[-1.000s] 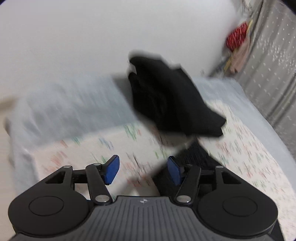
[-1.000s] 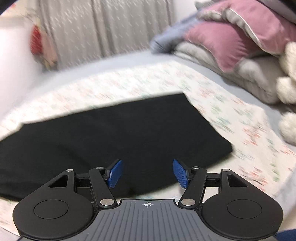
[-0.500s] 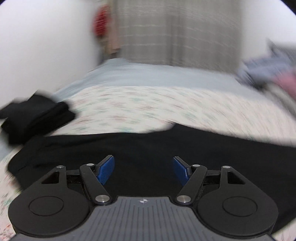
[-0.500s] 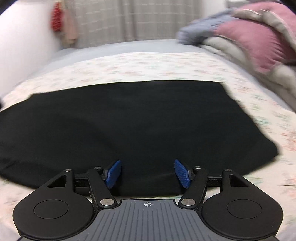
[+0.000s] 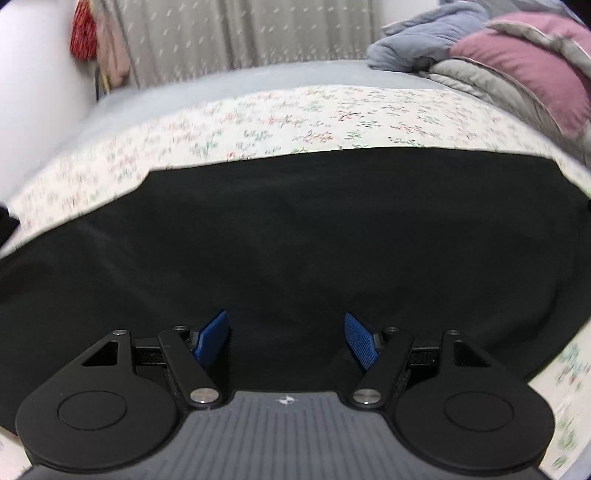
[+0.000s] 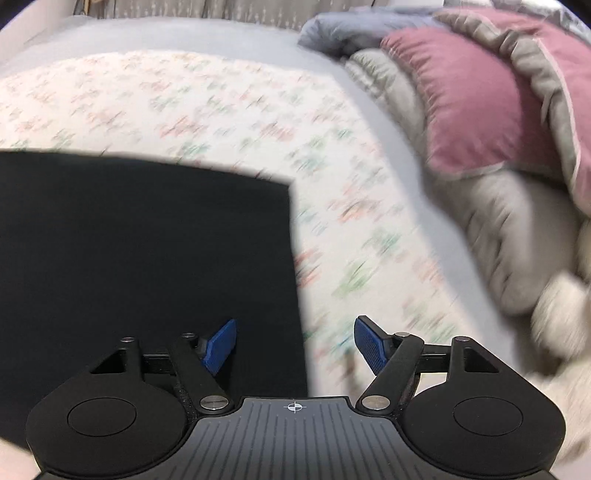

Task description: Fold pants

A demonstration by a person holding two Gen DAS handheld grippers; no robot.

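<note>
Black pants lie flat across a floral sheet on the bed. My left gripper is open and empty, low over the near part of the pants. In the right wrist view the pants fill the left half, with their right edge running down the middle. My right gripper is open and empty, straddling that right edge near its front corner.
A pile of grey and pink bedding lies at the right of the bed and shows close in the right wrist view. A grey curtain hangs behind. A red item hangs on the wall at left.
My left gripper has swung right, from the pile of dark clothes to the middle of the pants. My right gripper has moved right to the pants' right edge. Both stay open.
</note>
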